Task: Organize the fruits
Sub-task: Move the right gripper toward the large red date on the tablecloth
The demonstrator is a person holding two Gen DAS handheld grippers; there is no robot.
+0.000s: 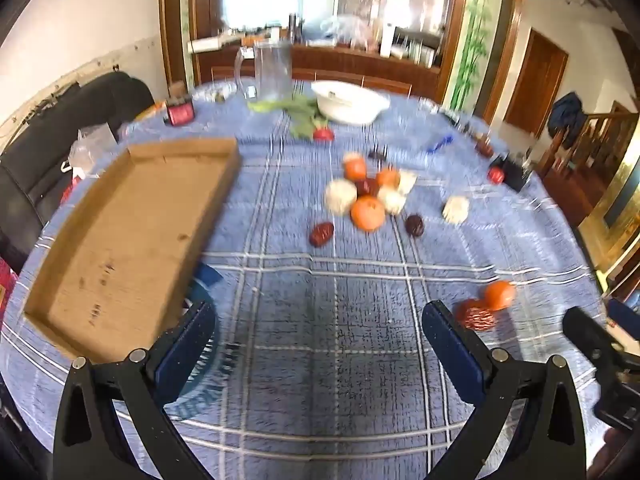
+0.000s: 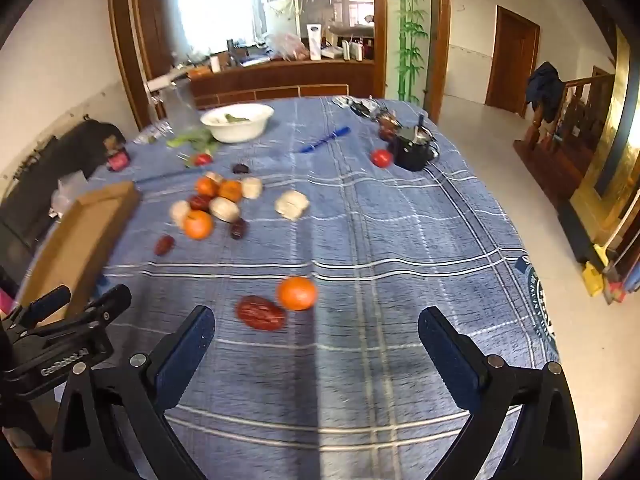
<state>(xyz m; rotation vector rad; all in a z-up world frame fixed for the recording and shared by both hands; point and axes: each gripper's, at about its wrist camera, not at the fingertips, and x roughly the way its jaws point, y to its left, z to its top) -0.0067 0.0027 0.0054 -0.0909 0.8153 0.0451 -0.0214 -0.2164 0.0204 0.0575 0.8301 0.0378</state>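
The left gripper and right gripper look alike: black angular plastic arms, silver round bolt heads, dark blue speckled rectangular finger pads; white "GelRoboLAI"-like lettering on one body.

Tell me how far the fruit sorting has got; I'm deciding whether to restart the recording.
Nothing looks done: the cardboard tray holds no fruit. Nothing is in hand either: the left gripper and right gripper both hang open above the tablecloth. Everything is left: the cluster of oranges, dates and pale fruits, plus the near orange and date beside it.
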